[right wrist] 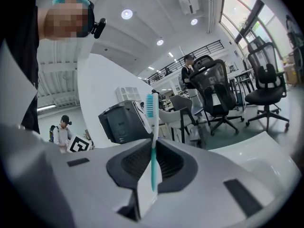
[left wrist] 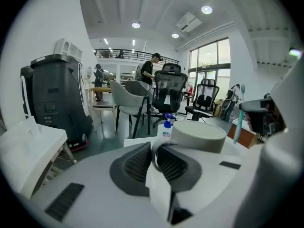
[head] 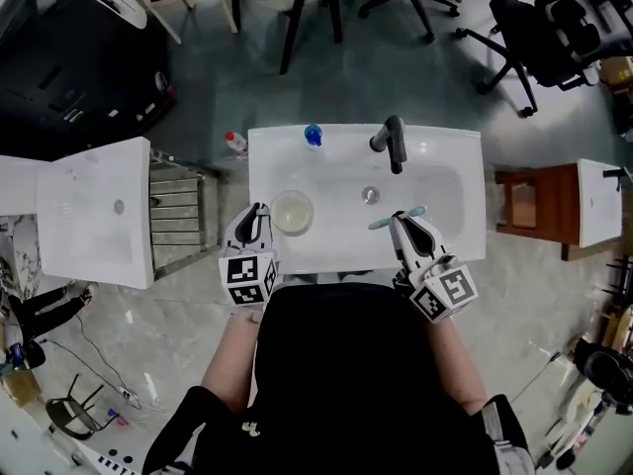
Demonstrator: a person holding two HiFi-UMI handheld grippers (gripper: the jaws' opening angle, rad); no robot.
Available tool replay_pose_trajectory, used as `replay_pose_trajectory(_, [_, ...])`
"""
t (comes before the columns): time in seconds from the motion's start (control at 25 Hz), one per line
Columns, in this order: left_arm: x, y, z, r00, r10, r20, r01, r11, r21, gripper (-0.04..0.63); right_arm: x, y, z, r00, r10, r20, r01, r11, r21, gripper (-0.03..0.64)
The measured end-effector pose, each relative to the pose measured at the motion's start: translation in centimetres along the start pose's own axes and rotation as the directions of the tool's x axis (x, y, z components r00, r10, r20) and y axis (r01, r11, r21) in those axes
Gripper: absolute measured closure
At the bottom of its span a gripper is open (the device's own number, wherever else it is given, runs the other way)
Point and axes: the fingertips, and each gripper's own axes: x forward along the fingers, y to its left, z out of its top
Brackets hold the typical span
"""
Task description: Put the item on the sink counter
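Observation:
A pale cup [head: 293, 211] with a handle is over the left rim of the white sink [head: 465, 240]. My left gripper [head: 259, 213] is shut on the cup's handle; in the left gripper view the handle loop [left wrist: 154, 152] sits between the dark pads [left wrist: 137, 165] and the cup body [left wrist: 197, 136] stands just beyond them. My right gripper [head: 401, 222] is shut on a teal toothbrush [head: 397, 218] over the basin's right half. In the right gripper view the toothbrush [right wrist: 152, 137] stands upright between the jaws of the right gripper [right wrist: 152, 170], bristles at the top.
A black faucet [head: 394, 142] and a blue-capped bottle [head: 313, 136] stand at the sink's back edge, and the drain [head: 370, 195] is mid-basin. A second white sink [head: 94, 211] and a metal rack [head: 180, 211] are to the left. A wooden stool [head: 529, 206] is to the right, with office chairs behind.

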Motion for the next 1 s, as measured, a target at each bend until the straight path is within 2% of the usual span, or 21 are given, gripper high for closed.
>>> replay_pose_trajectory(0.36, [6.1,5.2,1.4,1.0,-0.016,0.009,0.016,1.0,0.003,0.548,-1.4,-0.9,-0.2,0.981,-0.194,0.001,0.194,0.981,0.013,0.568])
replay_pose_trajectory(0.76, [12.2,10.0,1.0,1.0,0.022,-0.003,-0.022,1.0,0.019,0.548,-2.9,-1.0,-0.7,0.93,-0.366,-0.026,0.366,0.93,0.017,0.568])
replay_pose_trajectory(1.0, [14.6,11.0,0.1,1.0,0.01,-0.016,-0.009,0.999,0.04,0.548,-3.7,-1.0,-1.0,0.897,-0.442,-0.032,0.442,0.897,0.019,0.566])
